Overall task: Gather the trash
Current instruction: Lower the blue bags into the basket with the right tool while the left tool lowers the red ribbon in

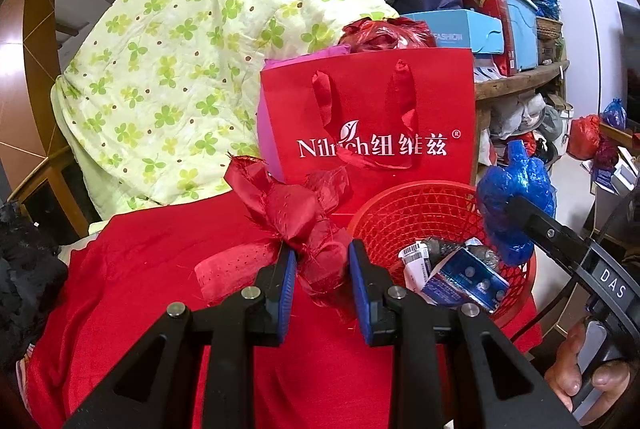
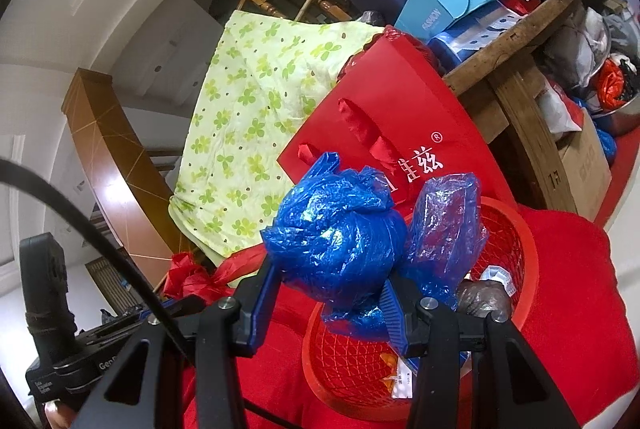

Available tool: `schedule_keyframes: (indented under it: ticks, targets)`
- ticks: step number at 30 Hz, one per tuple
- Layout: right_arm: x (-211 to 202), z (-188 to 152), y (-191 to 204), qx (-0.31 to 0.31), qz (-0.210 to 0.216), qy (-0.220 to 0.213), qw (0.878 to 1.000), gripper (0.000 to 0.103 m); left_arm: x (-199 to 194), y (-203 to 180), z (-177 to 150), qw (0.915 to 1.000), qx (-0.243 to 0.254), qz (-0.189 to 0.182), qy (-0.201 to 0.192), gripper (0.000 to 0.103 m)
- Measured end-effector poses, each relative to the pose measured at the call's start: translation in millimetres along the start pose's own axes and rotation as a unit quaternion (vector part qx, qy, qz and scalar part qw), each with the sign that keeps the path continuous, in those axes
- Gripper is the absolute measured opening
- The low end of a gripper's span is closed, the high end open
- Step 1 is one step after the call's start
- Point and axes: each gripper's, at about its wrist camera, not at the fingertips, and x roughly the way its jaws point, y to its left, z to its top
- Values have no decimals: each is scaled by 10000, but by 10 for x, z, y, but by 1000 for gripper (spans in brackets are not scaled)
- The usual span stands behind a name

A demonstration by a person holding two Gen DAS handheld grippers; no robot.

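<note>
A red mesh basket (image 1: 416,205) stands on a red cloth (image 1: 160,269) and holds a blue box (image 1: 468,281) and other scraps. My left gripper (image 1: 322,269) is shut on a frayed red ribbon bow (image 1: 296,209), just left of the basket. My right gripper (image 2: 328,293) is shut on a crumpled blue plastic bag (image 2: 336,233) and holds it over the basket's (image 2: 516,253) near rim. In the left wrist view the same blue bag (image 1: 516,197) hangs at the basket's right side.
A red paper gift bag (image 1: 368,117) stands right behind the basket. A green-flowered quilt (image 1: 172,69) is piled at the left. A wooden shelf (image 1: 520,81) at the right carries several boxes and bags. A person's hand (image 1: 576,385) grips the right handle.
</note>
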Motion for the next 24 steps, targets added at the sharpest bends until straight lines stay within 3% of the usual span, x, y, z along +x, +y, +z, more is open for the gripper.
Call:
schedule_keyframes:
  ticks: [14, 24]
  targets:
    - [-69, 52, -173, 373, -23, -49, 9993, 50, 82, -195, 3, 9995, 33, -307, 27, 28]
    - [-45, 37, -173, 264, -408, 0, 9988, 51, 248, -306, -61, 9985, 55, -522, 155, 28]
